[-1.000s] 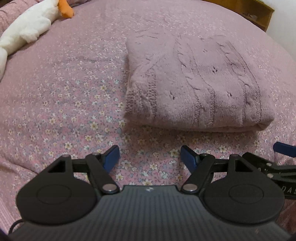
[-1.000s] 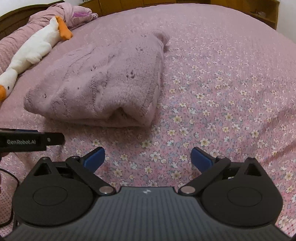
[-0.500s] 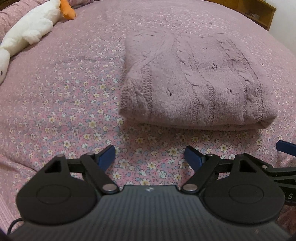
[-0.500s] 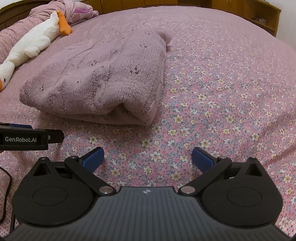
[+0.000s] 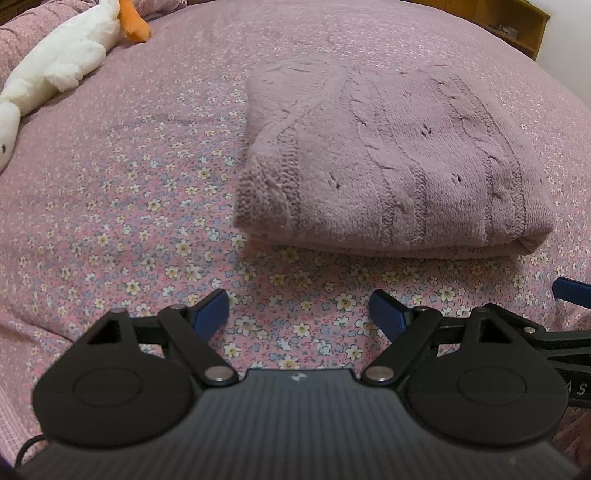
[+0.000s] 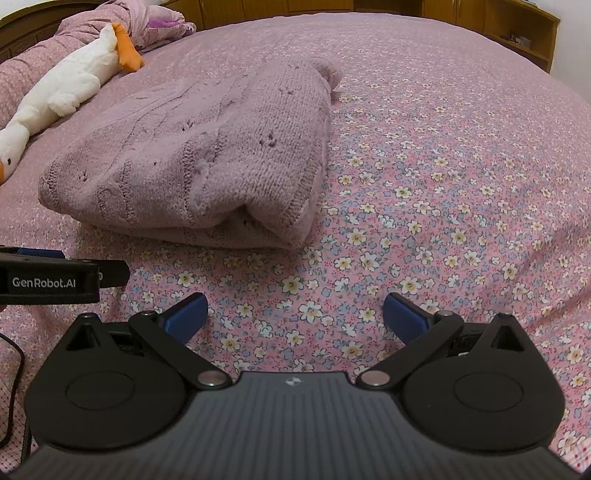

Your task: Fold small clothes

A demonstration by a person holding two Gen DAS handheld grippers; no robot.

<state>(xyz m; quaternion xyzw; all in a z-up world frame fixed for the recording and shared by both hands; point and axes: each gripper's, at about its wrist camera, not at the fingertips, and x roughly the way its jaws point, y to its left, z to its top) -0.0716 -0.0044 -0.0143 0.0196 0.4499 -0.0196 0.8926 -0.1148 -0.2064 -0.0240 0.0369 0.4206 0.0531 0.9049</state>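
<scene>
1. sweater (image 5: 399,162) is the thing being folded here. it's a mauve cable-knit one, lying folded into a thick rectangle on the bedspread (image 5: 122,206), which is pink with little flowers all over.
2. far left of both views there's a white plush goose (image 5: 59,59) with an orange beak, lying on the bed well apart from the sweater, up near a bunched-up quilt (image 6: 85,26) in the same sort of pink.
3. left gripper (image 5: 297,314) hangs low over the bare bedspread just in front of the sweater's near folded edge. its blue fingertips (image 5: 212,308) are spread wide with nothing between them, not touching the knit.
4. in the left view the sweater sits a bit right of centre, its rounded fold running along the near side and a ribbed corner pointing toward the left fingertip.
5. right gripper (image 6: 293,315) is also over the bedspread, fingers wide apart and holding nothing, with the sweater up and to its left. from this side you can see the stacked layers at the near right corner (image 6: 273,221), slightly puffed open.
6. each gripper peeks into the other's view: the left one shows at the left edge of the right view with "genrobot.ai" printed on it.
7. far right at the back there's a wooden shelf unit (image 6: 517,33) beyond the bed.
</scene>
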